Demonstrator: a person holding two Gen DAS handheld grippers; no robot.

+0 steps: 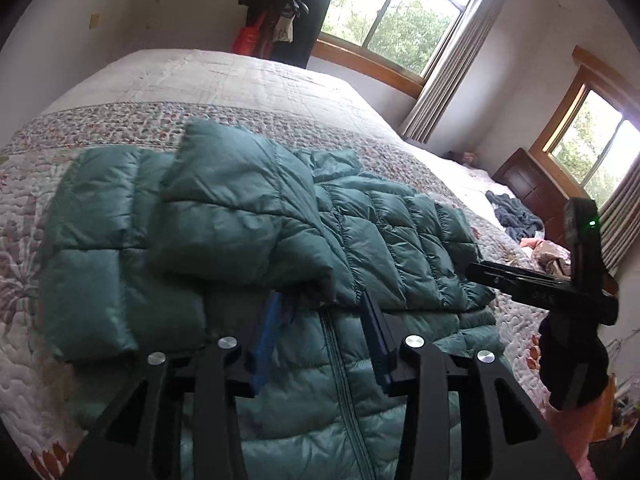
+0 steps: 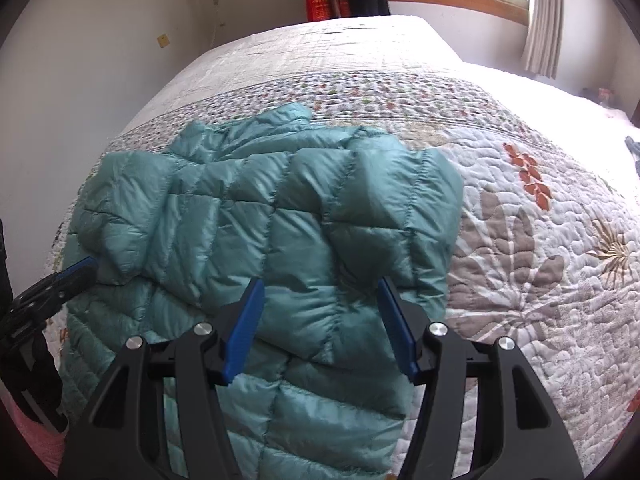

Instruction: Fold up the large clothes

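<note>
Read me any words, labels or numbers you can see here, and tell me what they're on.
Nothing can be read for certain.
Red bag hanging by the wall: printed marks, too blurred to read.
Right gripper body: small pale marks, too small to read.
Jacket: no label showing.

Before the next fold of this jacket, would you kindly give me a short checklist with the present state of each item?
1. Teal quilted puffer jacket lies on the floral quilted bedspread: ok.
2. Sleeve folded across the jacket's front: ok.
3. Left hand-held gripper open: ok.
4. Right hand-held gripper open, over the jacket: ok.
5. Jacket's near hem flat: cannot tell, out of frame.
</note>
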